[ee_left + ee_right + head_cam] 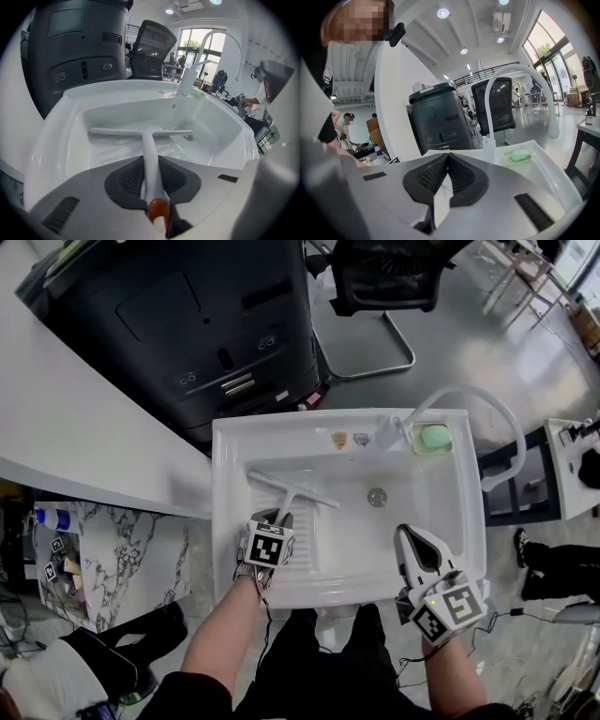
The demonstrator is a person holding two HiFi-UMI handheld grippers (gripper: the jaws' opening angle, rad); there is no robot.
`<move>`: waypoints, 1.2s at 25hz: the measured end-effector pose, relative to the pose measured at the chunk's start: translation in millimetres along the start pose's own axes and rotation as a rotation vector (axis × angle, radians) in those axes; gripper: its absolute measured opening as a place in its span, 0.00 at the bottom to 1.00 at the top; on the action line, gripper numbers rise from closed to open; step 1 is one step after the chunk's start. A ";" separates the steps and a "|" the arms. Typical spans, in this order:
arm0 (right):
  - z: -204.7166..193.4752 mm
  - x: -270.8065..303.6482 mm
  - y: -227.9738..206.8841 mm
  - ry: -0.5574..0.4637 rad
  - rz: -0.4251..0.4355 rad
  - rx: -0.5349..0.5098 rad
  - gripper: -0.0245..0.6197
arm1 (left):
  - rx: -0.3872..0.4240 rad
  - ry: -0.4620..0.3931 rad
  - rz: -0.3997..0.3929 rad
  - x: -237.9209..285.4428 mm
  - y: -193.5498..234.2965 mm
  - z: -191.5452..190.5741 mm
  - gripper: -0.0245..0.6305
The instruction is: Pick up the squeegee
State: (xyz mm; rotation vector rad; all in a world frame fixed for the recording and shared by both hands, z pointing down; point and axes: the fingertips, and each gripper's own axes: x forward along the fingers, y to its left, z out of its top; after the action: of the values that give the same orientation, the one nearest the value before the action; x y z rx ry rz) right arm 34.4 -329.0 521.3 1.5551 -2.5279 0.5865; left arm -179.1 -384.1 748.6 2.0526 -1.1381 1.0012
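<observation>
A white squeegee [292, 490] lies in the white sink [234, 442], with its blade across the basin and its handle pointing toward the front-left rim. My left gripper [277, 519] is shut on that handle. In the left gripper view the handle [149, 150] runs between the dark pads [126, 180], which press on both its sides, and an orange band [158, 206] marks its near end. My right gripper [405, 532] hovers over the sink's front right, shut, with nothing between its pads [464, 178].
A curved white faucet [478, 399] rises at the sink's back right, beside a green soap in a dish [434, 438] and a small bottle [386, 432]. The drain [377, 496] sits mid-basin. A black machine [187, 324] and a chair [384, 277] stand behind.
</observation>
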 end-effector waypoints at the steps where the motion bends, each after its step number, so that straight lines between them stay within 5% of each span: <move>1: 0.0 -1.3 -0.5 -0.002 -0.001 0.000 0.06 | -0.006 0.004 -0.001 -0.5 -0.4 -1.5 0.17; 12: 13.8 -1.8 1.6 -0.024 0.040 -0.012 0.06 | -0.027 -0.115 0.012 -44.2 -5.3 21.8 0.16; 30: 65.9 -1.6 4.9 -0.098 0.257 -0.078 0.06 | -0.148 -0.537 0.102 -209.7 -61.2 105.3 0.16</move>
State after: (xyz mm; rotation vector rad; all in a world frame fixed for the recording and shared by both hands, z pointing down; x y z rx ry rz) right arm 37.6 -351.0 459.0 1.2729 -2.8118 0.4415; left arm -165.0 -344.4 509.7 2.2199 -1.5434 0.3910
